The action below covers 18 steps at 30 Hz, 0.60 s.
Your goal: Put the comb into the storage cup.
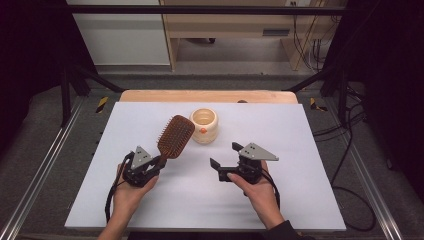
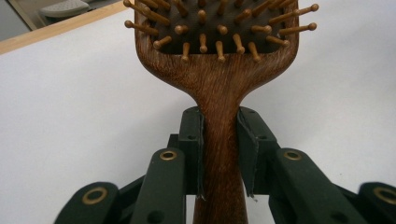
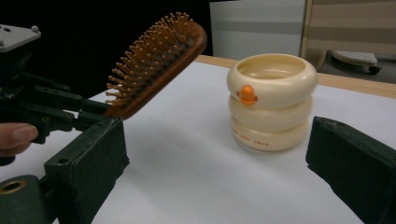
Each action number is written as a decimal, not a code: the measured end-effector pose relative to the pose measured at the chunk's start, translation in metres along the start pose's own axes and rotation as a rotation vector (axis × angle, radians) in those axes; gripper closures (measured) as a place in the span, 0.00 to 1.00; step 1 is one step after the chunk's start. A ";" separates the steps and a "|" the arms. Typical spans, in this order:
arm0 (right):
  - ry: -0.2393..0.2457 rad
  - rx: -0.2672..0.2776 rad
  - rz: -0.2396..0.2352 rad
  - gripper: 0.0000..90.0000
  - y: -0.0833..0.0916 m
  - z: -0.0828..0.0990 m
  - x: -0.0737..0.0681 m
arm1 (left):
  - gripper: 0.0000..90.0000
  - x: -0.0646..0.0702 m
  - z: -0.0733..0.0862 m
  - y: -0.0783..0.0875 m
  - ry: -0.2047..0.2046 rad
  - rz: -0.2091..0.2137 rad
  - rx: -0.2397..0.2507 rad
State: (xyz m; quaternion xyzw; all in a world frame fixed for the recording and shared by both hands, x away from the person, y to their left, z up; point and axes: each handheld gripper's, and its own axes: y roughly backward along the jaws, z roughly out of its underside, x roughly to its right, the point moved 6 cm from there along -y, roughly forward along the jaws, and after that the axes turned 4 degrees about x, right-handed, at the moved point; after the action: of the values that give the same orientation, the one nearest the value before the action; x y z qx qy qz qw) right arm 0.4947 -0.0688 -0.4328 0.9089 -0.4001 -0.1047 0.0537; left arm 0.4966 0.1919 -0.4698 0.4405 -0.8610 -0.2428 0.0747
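While the left claw (image 1: 159, 162) clamps the handle of the wooden hairbrush (image 1: 175, 136), its pads pressed on either side of the neck, the brush head tilts up off the white tabletop (image 1: 300, 200), bristles facing the right claw's camera. Over on the other side, the right claw (image 1: 224, 160) hangs wide open with nothing between its black jaws, aimed toward the cream jar (image 1: 204, 125). That jar stands upright just beside the brush head, an orange mark on its front, perhaps a small duck figure.
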 end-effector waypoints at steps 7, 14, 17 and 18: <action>-0.037 -0.015 -0.045 0.07 -0.019 -0.010 -0.017 | 0.81 0.004 -0.003 0.004 -0.007 -0.017 0.036; -0.052 -0.003 -0.075 0.07 -0.030 -0.021 -0.027 | 0.81 0.008 -0.005 0.005 -0.012 -0.025 0.057; -0.052 -0.002 -0.079 0.07 -0.033 -0.025 -0.029 | 0.81 0.011 -0.006 0.005 -0.015 -0.024 0.063; -0.055 -0.001 -0.082 0.07 -0.034 -0.026 -0.030 | 0.81 0.012 -0.006 0.005 -0.016 -0.022 0.066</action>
State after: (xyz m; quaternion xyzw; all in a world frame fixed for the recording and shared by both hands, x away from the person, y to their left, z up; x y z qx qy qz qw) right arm 0.5051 -0.0236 -0.4089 0.9213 -0.3637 -0.1317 0.0387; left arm 0.4875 0.1828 -0.4630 0.4503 -0.8642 -0.2188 0.0507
